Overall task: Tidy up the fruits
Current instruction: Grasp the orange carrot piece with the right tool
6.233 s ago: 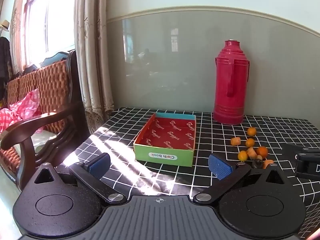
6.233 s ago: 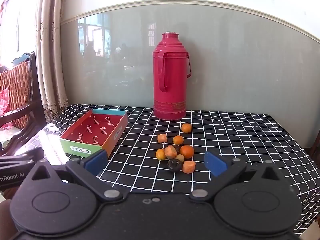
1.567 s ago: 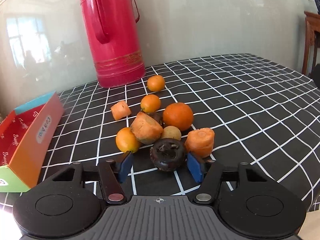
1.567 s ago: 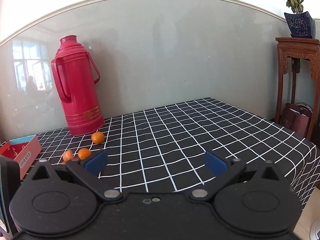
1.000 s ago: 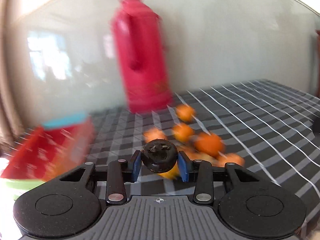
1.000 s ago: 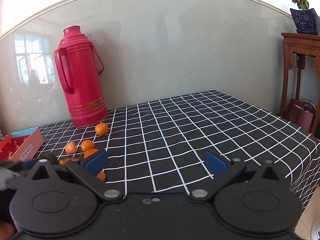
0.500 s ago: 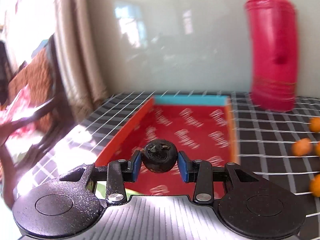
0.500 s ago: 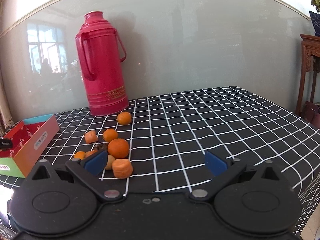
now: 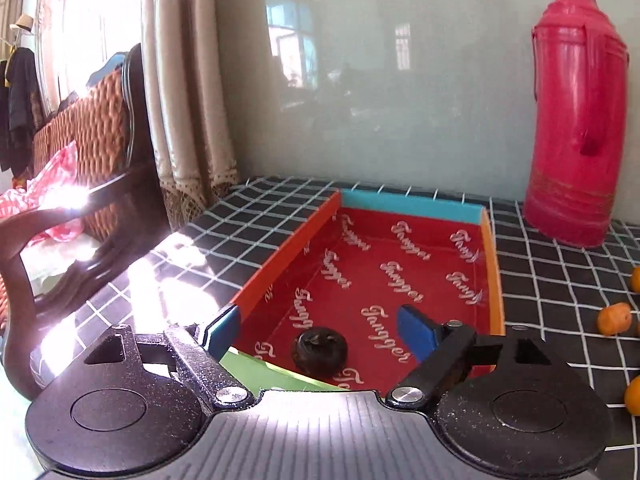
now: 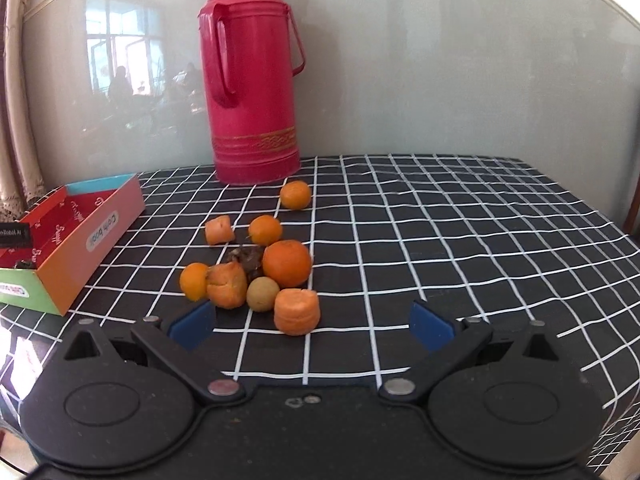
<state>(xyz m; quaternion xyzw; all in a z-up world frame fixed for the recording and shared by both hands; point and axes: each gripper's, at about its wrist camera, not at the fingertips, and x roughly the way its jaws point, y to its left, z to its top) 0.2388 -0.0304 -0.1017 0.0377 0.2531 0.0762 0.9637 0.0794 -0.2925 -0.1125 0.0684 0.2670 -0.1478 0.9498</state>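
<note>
**Hard window sun on the left, soft even light on the right**

Daylight pours through the window (image 9: 76,28) beside the curtain (image 9: 180,80), blowing out the tablecloth (image 9: 172,256) and glaring off the left gripper (image 9: 320,332) housing. The right wrist view is evenly lit and sharp, with the glossy wall panel (image 10: 440,80) mirroring a window. Fisheye bending curves both pictures' edges, and their corners go dark.

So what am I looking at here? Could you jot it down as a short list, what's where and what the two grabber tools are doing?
surface: table with black checked cloth
box: red-lined box, open top
in box: one dark round fruit, lying free
left gripper: over the box, jaws opening, nothing pressed between them
right gripper: open, empty, facing the pile
pile: oranges and orange chunks, largest orange, nearest chunk
behind pile: red thermos, upright
</note>
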